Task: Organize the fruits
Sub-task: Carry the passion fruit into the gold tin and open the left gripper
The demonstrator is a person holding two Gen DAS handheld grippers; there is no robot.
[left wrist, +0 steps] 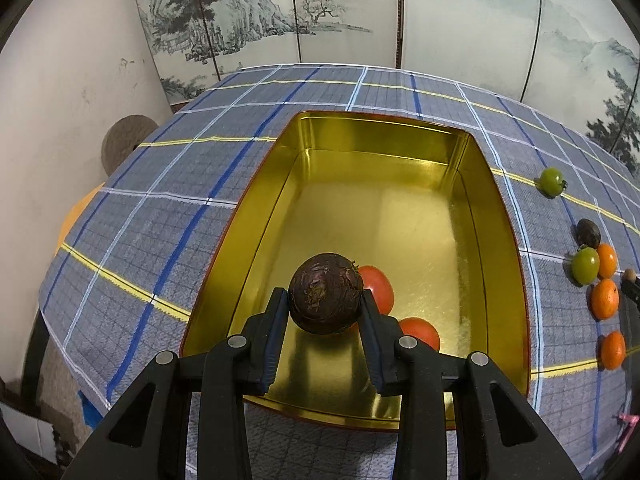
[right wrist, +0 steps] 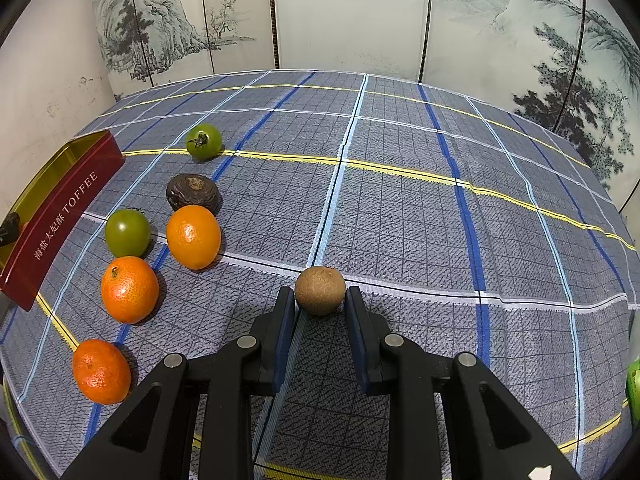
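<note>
- Your left tongs (left wrist: 325,300) are pinching a dark purple, wrinkled round fruit (left wrist: 325,293) between the blue-lined fingers, held over the near end of the gold tin (left wrist: 504,240).
- Just beyond and below that fruit, two smooth red tomatoes (left wrist: 377,288) lie on the tin's floor; one sits right under the right finger.
- Risk: if you let go from here, the hard, round fruit will likely land on the tomatoes or roll along the slick metal floor. The glossy bottom offers little friction, so lower it before releasing.
- Risk: the right finger is close to the nearer tomato (left wrist: 422,332), whose soft skin could be bruised if you descend straight down.
- Your right tongs (right wrist: 320,300) are pinching a small brown, rough-skinned, nearly spherical fruit (right wrist: 320,290) at the fingertips, above or on the checked cloth (right wrist: 400,200); I cannot tell if it is lifted.
- Risk: the grip is at the very tips on a curved surface, so a jolt could squirt it out forward.
- To the left of the right tongs lie three pebbly orange mandarins (right wrist: 129,289), two glossy green tomatoes (right wrist: 127,233) and another shrivelled dark fruit (right wrist: 193,192), all loose and well apart from the fingers.
- Further left stands the tin's red outer wall (right wrist: 64,216); swinging across could knock those round fruits rolling over the woven cloth.
</note>
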